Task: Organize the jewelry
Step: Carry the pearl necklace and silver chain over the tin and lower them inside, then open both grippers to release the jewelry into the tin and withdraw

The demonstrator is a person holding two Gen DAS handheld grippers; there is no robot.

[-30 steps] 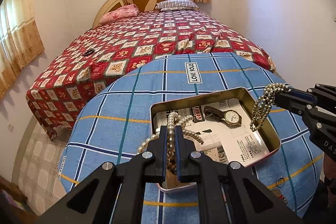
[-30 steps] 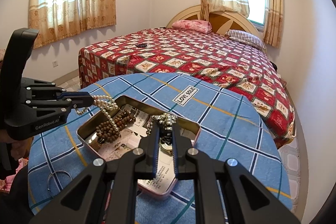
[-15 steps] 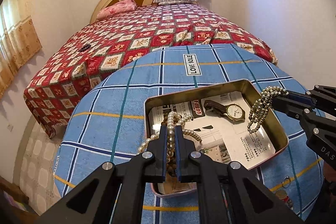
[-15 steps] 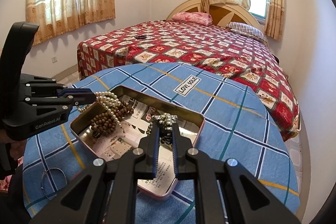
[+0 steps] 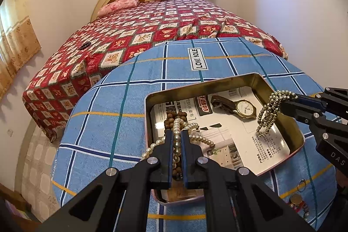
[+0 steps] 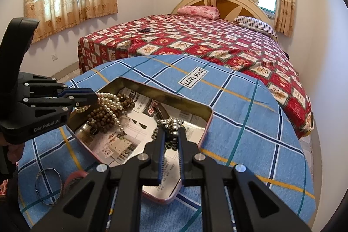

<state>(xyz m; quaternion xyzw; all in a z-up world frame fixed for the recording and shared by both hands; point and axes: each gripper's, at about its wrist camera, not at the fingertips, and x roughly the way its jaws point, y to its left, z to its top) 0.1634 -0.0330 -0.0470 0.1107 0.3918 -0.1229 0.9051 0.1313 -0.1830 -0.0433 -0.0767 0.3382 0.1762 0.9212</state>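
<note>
Left gripper [image 5: 176, 140]: clamped on pearl necklace [image 5: 177, 134] over tin [image 5: 301, 140]. Right gripper [image 6: 170, 134]: clamped on metal bead chain [image 6: 170, 123] above tin's right edge.

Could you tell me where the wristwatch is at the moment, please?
In the left wrist view, the wristwatch lies inside the open tin, toward its far right corner, on the printed paper lining.

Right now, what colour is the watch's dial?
White or cream, gold-rimmed watch; left wrist view shows it best.

One tin [image 5: 282, 88], one watch [image 5: 244, 108], three bead strands [image 5: 177, 136], two hand-held grippers [image 5: 176, 138].
</note>
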